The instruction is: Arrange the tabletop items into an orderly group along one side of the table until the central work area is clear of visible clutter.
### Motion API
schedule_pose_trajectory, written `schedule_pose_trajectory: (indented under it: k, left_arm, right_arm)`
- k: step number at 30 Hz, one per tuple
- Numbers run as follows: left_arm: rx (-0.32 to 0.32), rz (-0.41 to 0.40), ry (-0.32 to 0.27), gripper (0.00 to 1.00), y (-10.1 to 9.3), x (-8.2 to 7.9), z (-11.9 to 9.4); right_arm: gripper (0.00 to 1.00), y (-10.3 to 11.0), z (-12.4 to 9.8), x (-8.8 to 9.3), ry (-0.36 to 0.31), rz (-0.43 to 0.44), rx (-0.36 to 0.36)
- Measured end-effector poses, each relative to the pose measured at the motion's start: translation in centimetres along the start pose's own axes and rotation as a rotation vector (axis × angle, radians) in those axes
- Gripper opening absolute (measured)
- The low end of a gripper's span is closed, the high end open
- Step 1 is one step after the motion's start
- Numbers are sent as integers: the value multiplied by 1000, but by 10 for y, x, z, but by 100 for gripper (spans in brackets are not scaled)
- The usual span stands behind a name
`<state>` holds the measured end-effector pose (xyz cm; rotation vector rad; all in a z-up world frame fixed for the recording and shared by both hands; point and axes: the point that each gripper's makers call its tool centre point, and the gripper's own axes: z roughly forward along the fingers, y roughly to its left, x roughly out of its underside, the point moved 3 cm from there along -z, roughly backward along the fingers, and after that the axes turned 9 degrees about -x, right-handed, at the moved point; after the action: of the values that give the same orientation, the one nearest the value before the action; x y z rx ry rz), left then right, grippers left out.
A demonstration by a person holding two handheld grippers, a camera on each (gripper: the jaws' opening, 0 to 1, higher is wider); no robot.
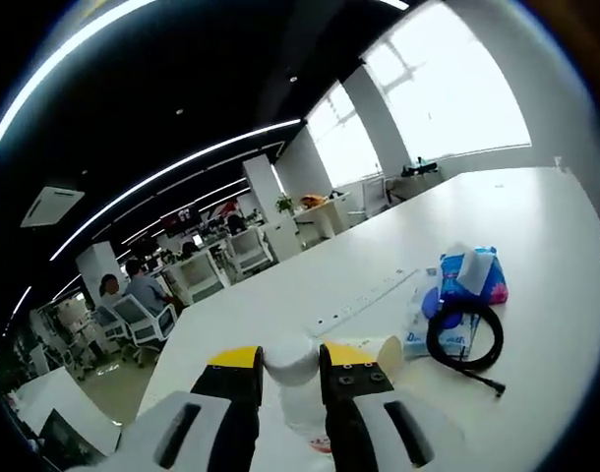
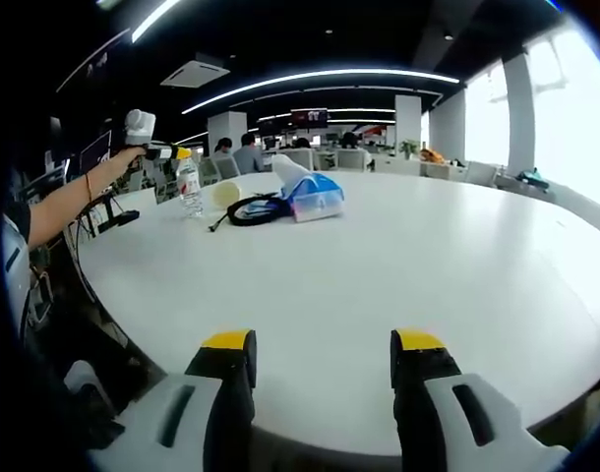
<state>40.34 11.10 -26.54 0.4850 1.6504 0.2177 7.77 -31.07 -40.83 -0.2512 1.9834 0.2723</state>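
1. Near the desk (image 1: 536, 226) edge, left gripper view: left claw (image 1: 290, 379) closed around a white-capped bottle (image 1: 288, 366); blue tissue pack (image 1: 474, 275) and black cable coil (image 1: 464, 336) just beyond. Best set the bottle upright beside them, release slowly.
2. Right gripper view: right claw (image 2: 320, 356) wide open, holding nothing, over the near edge. Bottle (image 2: 188, 187), cable (image 2: 249, 209), tissue pack (image 2: 315, 197) cluster at the far-left edge; centre looks free for moving.
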Motion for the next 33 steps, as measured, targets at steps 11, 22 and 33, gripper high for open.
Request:
schedule_pose_trajectory:
  k: [11,22,33]
  left_arm:
    - [-33,90,-44,25,-3,-2,0]
    - [-51,168,-179,31,-7,-22,-9]
    - [-38,236,-247,43,-13,-32,-18]
  right_arm:
    - [52,3,0,1,6,-5,-13]
    - [59,11,3,-2,0,-36,-46]
    - [59,12,6,-3,3,-36,-51]
